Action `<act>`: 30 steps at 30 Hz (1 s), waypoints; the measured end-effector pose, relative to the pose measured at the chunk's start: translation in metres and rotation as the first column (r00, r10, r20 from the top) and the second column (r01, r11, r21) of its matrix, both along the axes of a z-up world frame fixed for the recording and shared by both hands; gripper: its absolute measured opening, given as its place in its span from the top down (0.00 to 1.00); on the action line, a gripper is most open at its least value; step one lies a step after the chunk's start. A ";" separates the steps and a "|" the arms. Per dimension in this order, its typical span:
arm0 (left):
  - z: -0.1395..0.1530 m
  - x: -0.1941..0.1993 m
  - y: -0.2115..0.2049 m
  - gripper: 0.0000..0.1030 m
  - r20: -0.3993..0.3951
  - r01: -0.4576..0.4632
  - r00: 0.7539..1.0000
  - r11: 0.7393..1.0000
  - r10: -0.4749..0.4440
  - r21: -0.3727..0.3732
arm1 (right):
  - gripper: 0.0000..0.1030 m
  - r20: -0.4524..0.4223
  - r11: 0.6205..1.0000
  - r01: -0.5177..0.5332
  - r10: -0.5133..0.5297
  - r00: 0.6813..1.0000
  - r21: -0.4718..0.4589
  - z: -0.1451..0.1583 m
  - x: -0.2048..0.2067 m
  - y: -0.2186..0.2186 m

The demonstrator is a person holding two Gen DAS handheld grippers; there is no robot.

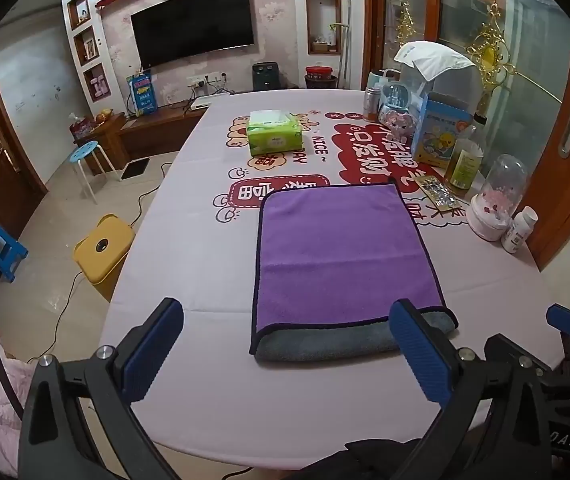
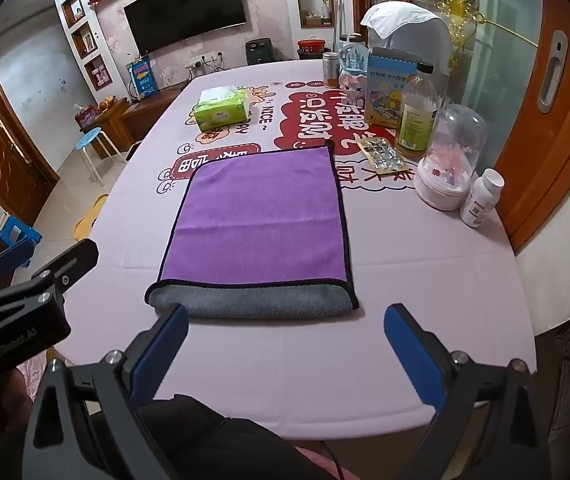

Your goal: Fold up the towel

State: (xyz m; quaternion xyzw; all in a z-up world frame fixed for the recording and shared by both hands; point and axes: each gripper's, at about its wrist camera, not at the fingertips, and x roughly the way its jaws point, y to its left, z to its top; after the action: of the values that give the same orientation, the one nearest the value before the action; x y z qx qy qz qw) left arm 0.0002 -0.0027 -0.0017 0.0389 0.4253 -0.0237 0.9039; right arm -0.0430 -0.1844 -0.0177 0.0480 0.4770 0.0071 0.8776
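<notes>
The towel (image 1: pixel 345 252) lies flat on the table (image 1: pixel 205 240), which has a pink cloth with red writing on it. We see the towel folded over, purple on top, with a gray strip poking out along the edge closest to us. Our left gripper (image 1: pixel 293 356) hangs just in front of that gray edge, its blue fingers (image 1: pixel 153 352) spread wide apart and holding nothing. One of those fingers sits in front of the towel's near right corner in our left view. Our right gripper (image 2: pixel 285 356) is spread wide too, with nothing in it, near the towel's close edge. Behind the towel sits a green tissue pack (image 1: pixel 273 131). Off to the right stand a glass bottle (image 2: pixel 415 114), a clear dome (image 2: pixel 451 156) and a small white pill bottle (image 2: pixel 481 198).
</notes>
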 end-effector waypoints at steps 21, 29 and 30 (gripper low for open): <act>0.003 0.006 0.000 0.01 0.000 0.006 1.000 1.000 -0.006 -0.005 | 0.04 -0.004 1.000 0.000 0.000 1.000 -0.003 -0.001 0.005 0.000; 0.004 0.003 0.004 0.01 0.000 -0.005 1.000 1.000 0.005 -0.008 | 0.04 -0.003 1.000 -0.002 0.001 1.000 -0.003 -0.001 0.004 0.001; 0.004 0.003 0.004 0.01 0.000 -0.004 1.000 1.000 0.004 -0.007 | 0.04 -0.004 1.000 -0.002 0.002 1.000 -0.003 -0.001 0.004 0.001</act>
State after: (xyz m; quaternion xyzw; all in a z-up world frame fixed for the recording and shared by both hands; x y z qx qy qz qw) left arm 0.0034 0.0013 0.0026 0.0349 0.4251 -0.0236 0.9042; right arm -0.0393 -0.1832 -0.0190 0.0461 0.4788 0.0070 0.8767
